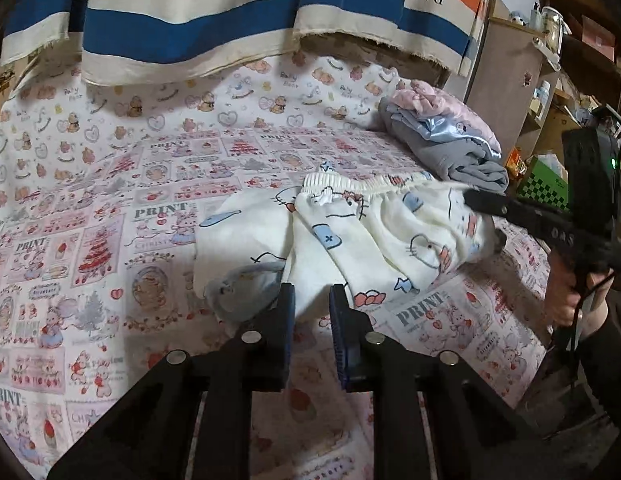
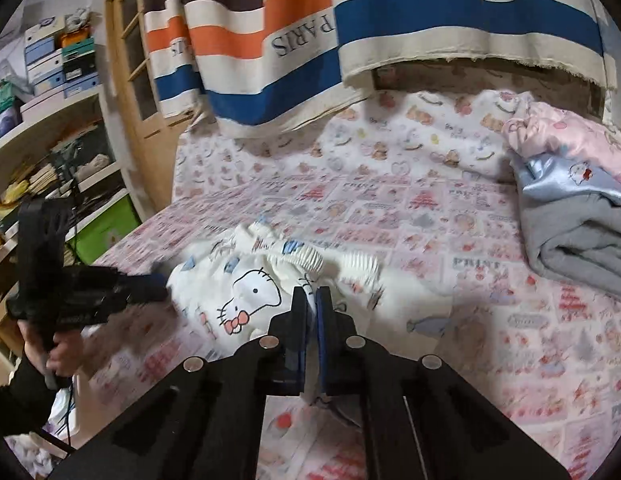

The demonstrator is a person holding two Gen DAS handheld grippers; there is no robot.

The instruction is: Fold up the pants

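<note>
On the near half of the bed, over a pink patterned sheet, the white cartoon-print pants lie in a rumpled heap with the elastic waistband turned to the far side and the legs bunched toward the near edge; no clean fold shows yet, so I judge the task to be at its very start, with smoothing, halving and the final fold all left to do; the left tongs are narrowed on the pants' near hem, with cloth lying in the gap between the pads, though whether the pads press it I cannot tell; the right tongs are pressed together on a fold of the pants just below the waistband, and in the left view they reach in from the right onto the garment's right side; a stack of already folded clothes, grey, pale blue satin and pink, sits at the far right of the bed, well apart from the pants; a striped curtain hangs behind; as for containers, the shelves beside the bed carry stacked boxes in blue, white and dark tones, shut, contents unseen; a green bin stands lower, its inside hidden.
</note>
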